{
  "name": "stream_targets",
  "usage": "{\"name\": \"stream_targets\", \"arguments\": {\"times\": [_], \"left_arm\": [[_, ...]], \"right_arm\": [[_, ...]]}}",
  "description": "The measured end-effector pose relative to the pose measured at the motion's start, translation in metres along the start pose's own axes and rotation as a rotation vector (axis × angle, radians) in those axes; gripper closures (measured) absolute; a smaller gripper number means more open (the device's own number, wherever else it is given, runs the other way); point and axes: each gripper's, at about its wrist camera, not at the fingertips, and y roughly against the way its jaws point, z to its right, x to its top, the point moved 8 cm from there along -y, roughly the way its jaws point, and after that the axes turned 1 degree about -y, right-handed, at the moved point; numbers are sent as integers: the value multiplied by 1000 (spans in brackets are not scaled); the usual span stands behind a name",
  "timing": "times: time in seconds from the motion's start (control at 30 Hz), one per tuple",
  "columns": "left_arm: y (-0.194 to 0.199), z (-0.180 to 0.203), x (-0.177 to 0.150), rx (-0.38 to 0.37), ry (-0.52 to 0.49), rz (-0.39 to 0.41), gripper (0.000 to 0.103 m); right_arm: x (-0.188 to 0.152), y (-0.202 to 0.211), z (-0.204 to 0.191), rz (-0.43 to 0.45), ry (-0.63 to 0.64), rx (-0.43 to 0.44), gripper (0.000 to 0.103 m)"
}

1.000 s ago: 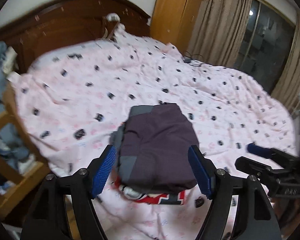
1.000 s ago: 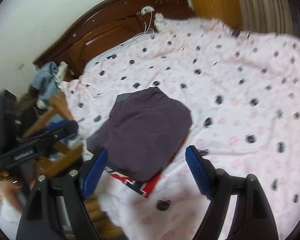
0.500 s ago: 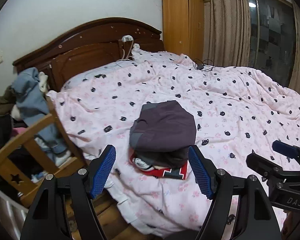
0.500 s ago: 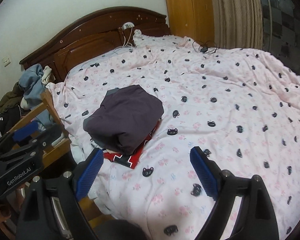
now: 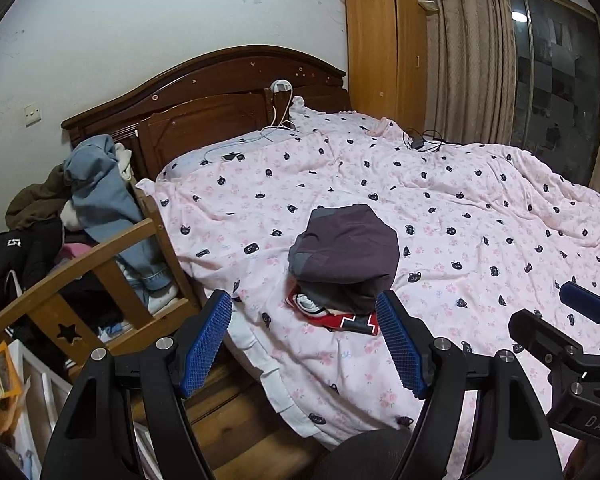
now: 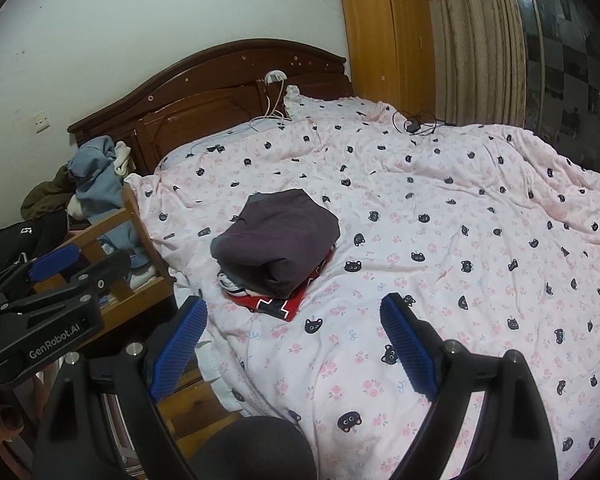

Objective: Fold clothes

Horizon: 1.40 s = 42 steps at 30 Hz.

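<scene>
Left hand-held gripper (image 5: 306, 338) and right hand-held gripper (image 6: 294, 338) gape empty; folded purple garment (image 5: 346, 250) (stacked) on bed (image 5: 480, 208).

Room light is coming from overhead, even and a bit dim, showing as a bright spot reflecting in the dark window (image 5: 556, 60) at top right. Both views are staying sharp, no motion blur. Fisheye is bending the headboard (image 5: 204, 92) left of the window and blacking out the corners. Soft shadow is sitting under the folded pile (image 6: 276, 248).
</scene>
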Motion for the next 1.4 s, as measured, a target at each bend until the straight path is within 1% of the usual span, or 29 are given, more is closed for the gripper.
{"name": "stream_targets", "arguments": {"times": [0.17,0.47,0.73,1.23,1.4], "left_arm": [[8,-1,-4,-1,-8,-6,33],[16,-4,-18,-17,-5,-24,33],[27,-5,-22,-16,-19,-7,32],[25,-2,-32,-24,-37,-35,32],[27,-1,-31,-23,-33,-31,32]], "right_arm": [[-2,17,-8,15,-3,1,13],[-11,30,-15,15,-5,-11,13],[-19,43,-21,19,-1,-24,13],[-30,44,-23,4,-17,-10,13],[-32,43,-21,-2,-18,-11,13]]}}
